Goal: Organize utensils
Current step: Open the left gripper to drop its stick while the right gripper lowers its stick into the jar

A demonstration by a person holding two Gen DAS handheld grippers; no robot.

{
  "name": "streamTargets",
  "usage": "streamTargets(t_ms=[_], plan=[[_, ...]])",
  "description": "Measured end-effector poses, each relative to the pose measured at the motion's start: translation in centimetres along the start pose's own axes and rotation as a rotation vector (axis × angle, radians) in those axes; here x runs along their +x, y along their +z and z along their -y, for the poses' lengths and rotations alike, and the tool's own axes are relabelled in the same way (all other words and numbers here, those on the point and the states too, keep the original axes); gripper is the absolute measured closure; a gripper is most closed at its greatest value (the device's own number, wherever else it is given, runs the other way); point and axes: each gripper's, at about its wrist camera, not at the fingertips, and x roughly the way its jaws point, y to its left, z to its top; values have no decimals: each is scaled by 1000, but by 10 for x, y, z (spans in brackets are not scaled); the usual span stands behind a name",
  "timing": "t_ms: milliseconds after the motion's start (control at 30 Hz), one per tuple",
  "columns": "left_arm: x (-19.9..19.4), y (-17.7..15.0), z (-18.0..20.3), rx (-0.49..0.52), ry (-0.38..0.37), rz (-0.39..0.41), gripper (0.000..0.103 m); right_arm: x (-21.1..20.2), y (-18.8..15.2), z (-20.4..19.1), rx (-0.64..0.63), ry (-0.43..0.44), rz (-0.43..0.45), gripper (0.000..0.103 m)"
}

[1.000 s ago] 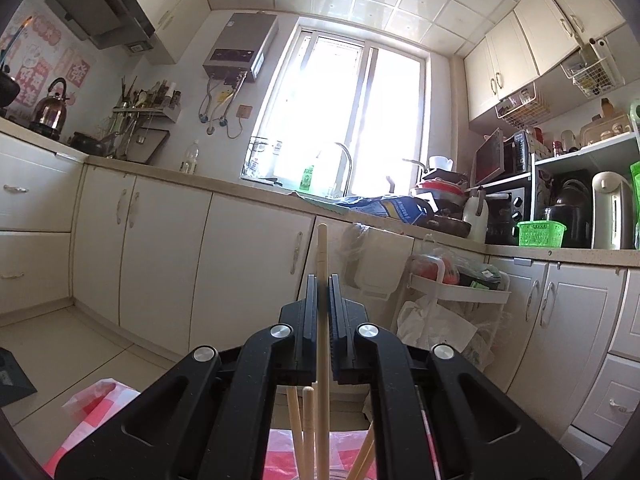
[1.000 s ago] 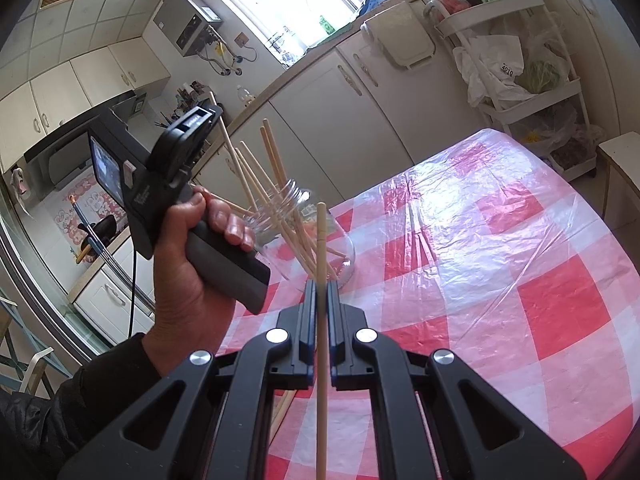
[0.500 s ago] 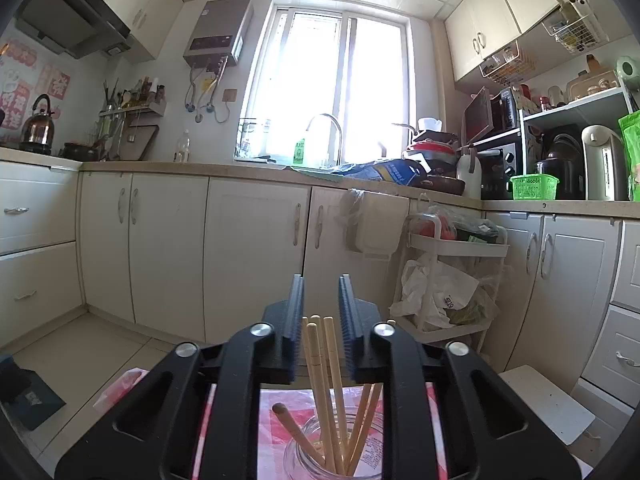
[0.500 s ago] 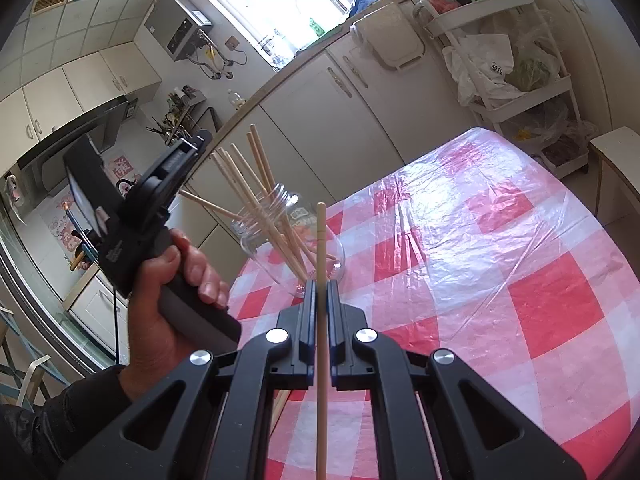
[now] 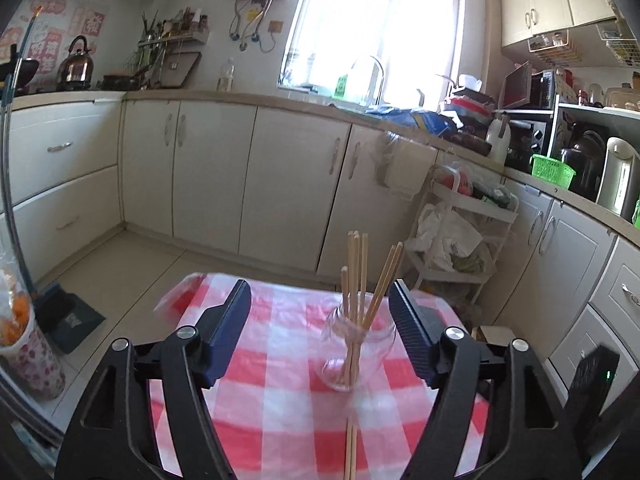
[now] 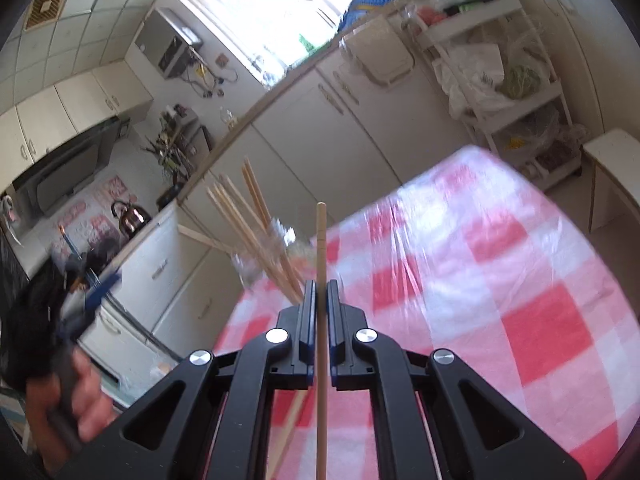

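Home kitchen: cabinets [image 5: 208, 168], kettle [image 5: 76, 62], sink tap [image 5: 376, 76]

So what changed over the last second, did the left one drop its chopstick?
Yes. The left gripper let its chopstick go into the glass jar, its jaws are opening with nothing between them, and it drew back from the jar. The right gripper stays clamped on its chopstick, the jar stays on the checked tablecloth.

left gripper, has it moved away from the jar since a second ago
Yes. The left gripper has backed away from the glass jar on the checked tablecloth; its jaws are opening, gripping nothing.
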Motion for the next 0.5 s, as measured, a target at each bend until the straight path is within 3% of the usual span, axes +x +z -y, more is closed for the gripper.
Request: streamTargets(t_ms=[167,267,500], plan=[[-29,-27,-21,-96,-2,-94,24,9,53,-35,-47,31,162,97],[-24,-36,-21,-59,-21,-157,24,29,78,-54,-59,53,231,97],[-21,-32,-29,-49,-31,-133,24,79,100,-96,-163,57,365,97]])
